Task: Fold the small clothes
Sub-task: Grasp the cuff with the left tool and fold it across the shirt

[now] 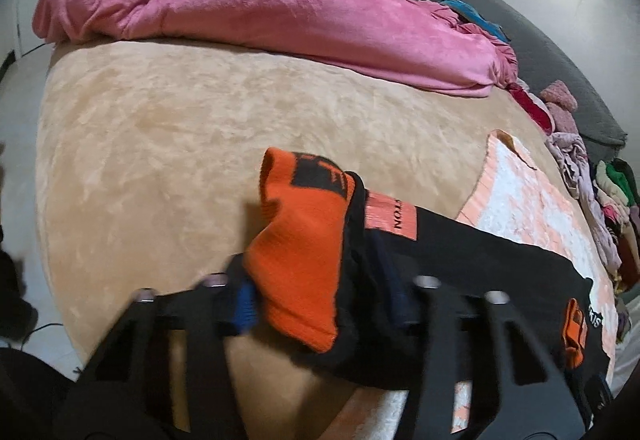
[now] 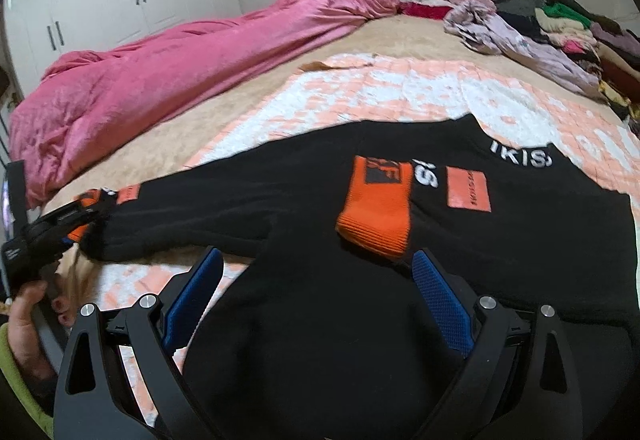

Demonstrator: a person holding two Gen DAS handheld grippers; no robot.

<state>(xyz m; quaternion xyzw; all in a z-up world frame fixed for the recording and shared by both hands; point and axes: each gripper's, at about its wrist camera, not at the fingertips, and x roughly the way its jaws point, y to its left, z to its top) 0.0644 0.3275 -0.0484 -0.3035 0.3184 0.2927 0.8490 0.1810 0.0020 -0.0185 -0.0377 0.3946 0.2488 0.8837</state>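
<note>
White letters "IKIS" on black knit sweater (image 2: 520,159); "TON" on its orange rectangular patch (image 1: 391,215); other patch print illegible.

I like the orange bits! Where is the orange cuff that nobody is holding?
In the right wrist view the free orange cuff lies folded across the middle of the black sweater, just left of its orange patch, ahead of the open right gripper.
</note>
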